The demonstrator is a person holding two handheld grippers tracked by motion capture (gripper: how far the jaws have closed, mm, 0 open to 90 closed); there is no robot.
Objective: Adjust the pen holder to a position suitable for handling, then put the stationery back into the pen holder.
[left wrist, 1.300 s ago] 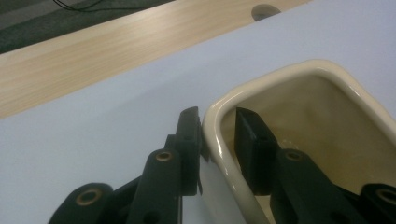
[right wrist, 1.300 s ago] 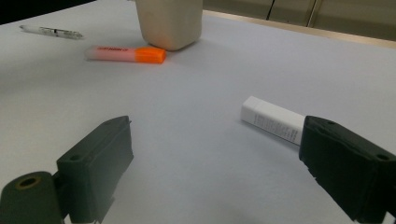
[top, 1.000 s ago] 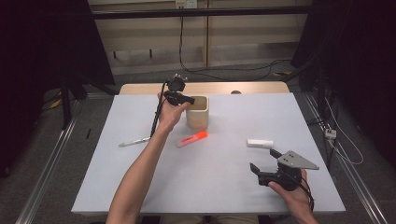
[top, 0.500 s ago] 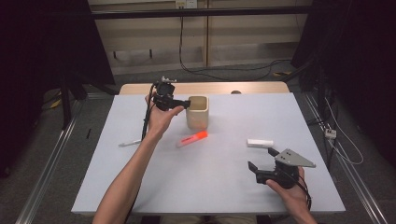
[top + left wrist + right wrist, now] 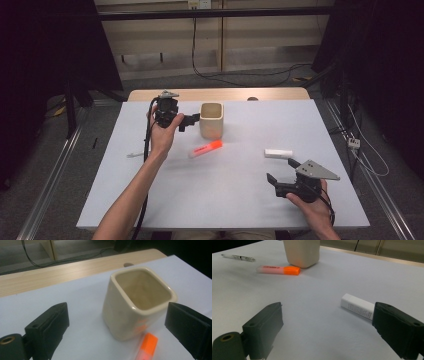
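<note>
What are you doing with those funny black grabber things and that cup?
A person holds a grabbing tool in each hand at a white table. The left tool is open and lifted up beside the cream cup, pointing at it but holding nothing. The right tool is open too, low near the white eraser. An orange highlighter lies in front of the cup, and a pen lies off to the left.

I see my left gripper raised at ten o'clock, jaws apart, pointing at the cream cup just beside it. My right gripper rests at four o'clock, near the white eraser.
</note>
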